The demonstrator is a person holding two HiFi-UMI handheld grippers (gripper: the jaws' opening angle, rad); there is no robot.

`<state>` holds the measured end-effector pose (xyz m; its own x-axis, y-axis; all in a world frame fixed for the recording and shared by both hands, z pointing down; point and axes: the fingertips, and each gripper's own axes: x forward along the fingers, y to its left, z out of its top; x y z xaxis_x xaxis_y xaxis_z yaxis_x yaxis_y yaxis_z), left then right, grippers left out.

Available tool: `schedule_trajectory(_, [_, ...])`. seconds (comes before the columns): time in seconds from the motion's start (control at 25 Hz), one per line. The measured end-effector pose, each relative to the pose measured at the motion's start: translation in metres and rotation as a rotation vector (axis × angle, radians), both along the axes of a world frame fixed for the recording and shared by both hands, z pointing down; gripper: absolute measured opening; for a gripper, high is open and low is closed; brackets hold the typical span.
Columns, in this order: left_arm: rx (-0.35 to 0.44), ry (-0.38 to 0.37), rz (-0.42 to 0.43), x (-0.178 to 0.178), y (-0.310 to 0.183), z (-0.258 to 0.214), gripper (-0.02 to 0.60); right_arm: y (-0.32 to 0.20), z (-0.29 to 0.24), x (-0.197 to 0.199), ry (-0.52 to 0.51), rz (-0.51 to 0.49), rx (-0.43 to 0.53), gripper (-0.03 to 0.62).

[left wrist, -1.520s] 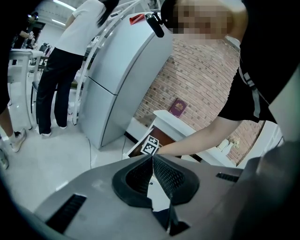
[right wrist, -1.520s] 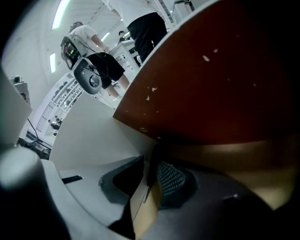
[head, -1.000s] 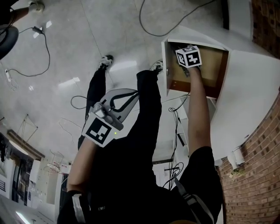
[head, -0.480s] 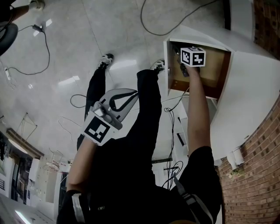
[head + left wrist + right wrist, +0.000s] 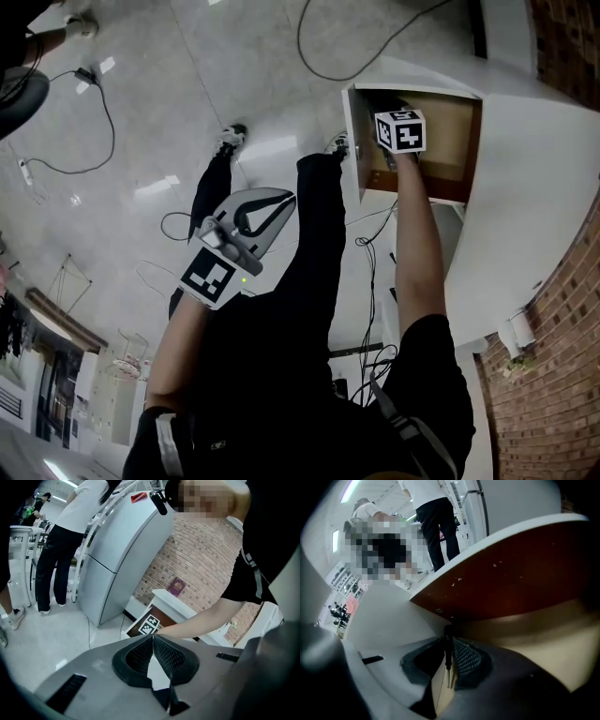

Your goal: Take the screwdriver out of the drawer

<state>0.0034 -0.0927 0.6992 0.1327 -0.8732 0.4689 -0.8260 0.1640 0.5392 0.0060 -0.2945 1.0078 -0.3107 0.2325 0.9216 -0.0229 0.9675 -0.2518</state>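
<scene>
right gripper (image 5: 449,638) rolled slightly, jaws closing on the screwdriver (image 5: 448,651) in the drawer (image 5: 452,131)

since a second ago its marker cube has turned a little inside the drawer, while the left gripper (image 5: 281,200) has barely shifted. at left, the left gripper hangs in front of the person's dark trousers above the pale floor (image 5: 141,112), jaws closed tip to tip on nothing. at right, the right gripper reaches down into the open drawer of the white cabinet (image 5: 534,178). its jaws grip the screwdriver by its dark handle, shaft pointing back toward the camera.

Drawer (image 5: 452,131) — matt wood inside; screwdriver (image 5: 448,654) shaft seemingly metal; floor (image 5: 262,56) glossy.
</scene>
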Motion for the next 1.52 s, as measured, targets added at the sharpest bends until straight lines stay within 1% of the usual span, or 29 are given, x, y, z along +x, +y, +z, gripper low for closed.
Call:
schedule_trajectory(0.24, [-0.002, 0.017, 0.000, -0.003, 0.000, -0.012, 0.018, 0.000, -0.036, 0.014, -0.028, 0.023, 0.008, 0.106])
schedule_trajectory(0.48, [0.000, -0.050, 0.089, -0.003, -0.002, -0.029, 0.018, 0.014, -0.081, 0.036, -0.050, 0.080, -0.008, 0.106])
schedule_trajectory(0.6, [-0.002, -0.049, 0.096, -0.004, -0.001, -0.042, 0.018, 0.023, -0.103, 0.048, -0.052, 0.102, -0.019, 0.107])
schedule_trajectory(0.72, [-0.011, -0.070, 0.134, 0.001, 0.001, -0.053, 0.018, 0.024, -0.127, 0.060, -0.055, 0.113, -0.022, 0.107])
schedule_trajectory(0.96, [-0.016, -0.096, 0.180, -0.002, 0.006, -0.076, 0.018, 0.024, -0.182, 0.063, -0.101, 0.151, 0.000, 0.107])
schedule_trajectory(1.12, [0.007, -0.110, 0.204, -0.006, 0.005, -0.099, 0.018, 0.025, -0.228, 0.067, -0.129, 0.189, 0.020, 0.107])
schedule_trajectory(1.24, [0.033, -0.124, 0.228, -0.006, 0.001, -0.117, 0.018, 0.032, -0.261, 0.075, -0.148, 0.225, 0.018, 0.107])
schedule_trajectory(1.4, [0.076, -0.149, 0.283, 0.002, -0.009, -0.137, 0.018, 0.052, -0.297, 0.091, -0.162, 0.271, 0.022, 0.107])
schedule_trajectory(1.52, [0.113, -0.158, 0.320, 0.004, -0.012, -0.153, 0.018, 0.065, -0.323, 0.098, -0.193, 0.320, 0.042, 0.107])
